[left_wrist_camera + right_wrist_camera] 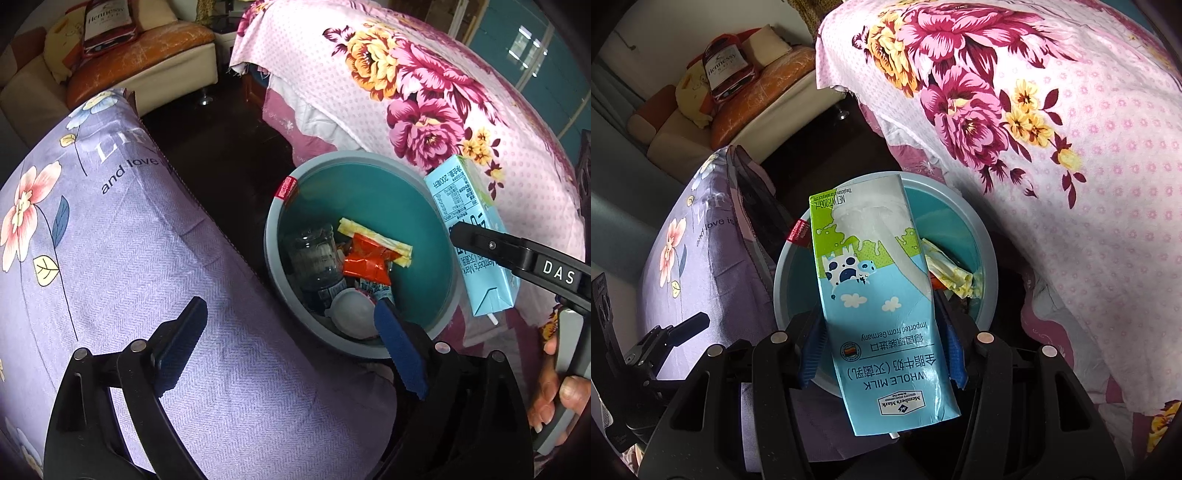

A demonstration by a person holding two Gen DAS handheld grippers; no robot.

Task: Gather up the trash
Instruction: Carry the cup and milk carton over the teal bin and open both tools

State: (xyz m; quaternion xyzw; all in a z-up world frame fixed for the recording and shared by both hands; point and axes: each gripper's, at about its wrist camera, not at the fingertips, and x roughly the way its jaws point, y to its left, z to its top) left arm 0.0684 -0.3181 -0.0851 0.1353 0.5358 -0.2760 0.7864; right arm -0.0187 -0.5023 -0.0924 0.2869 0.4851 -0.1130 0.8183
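A round bin [271, 236] with a grey rim and teal inside stands on the dark floor. In it lie an orange-red wrapper [369, 262], a yellow-white wrapper [376, 236], a clear plastic bottle [314, 254] and a white round lid [351, 310]. My left gripper [288, 314] is open and empty, one finger over the bin's near rim, the other over the purple cushion. My right gripper [882, 332] is shut on a light blue milk carton [879, 295], held over the bin [990, 258]. The left wrist view shows that carton [465, 206] at the bin's right edge.
A purple flowered cushion [110, 240] presses against the bin's left side. A pink flowered bedspread [406, 92] hangs close on its right. A sofa with a Hennessy bag [107, 22] stands at the back. A person's hand [550, 398] grips the right tool's handle.
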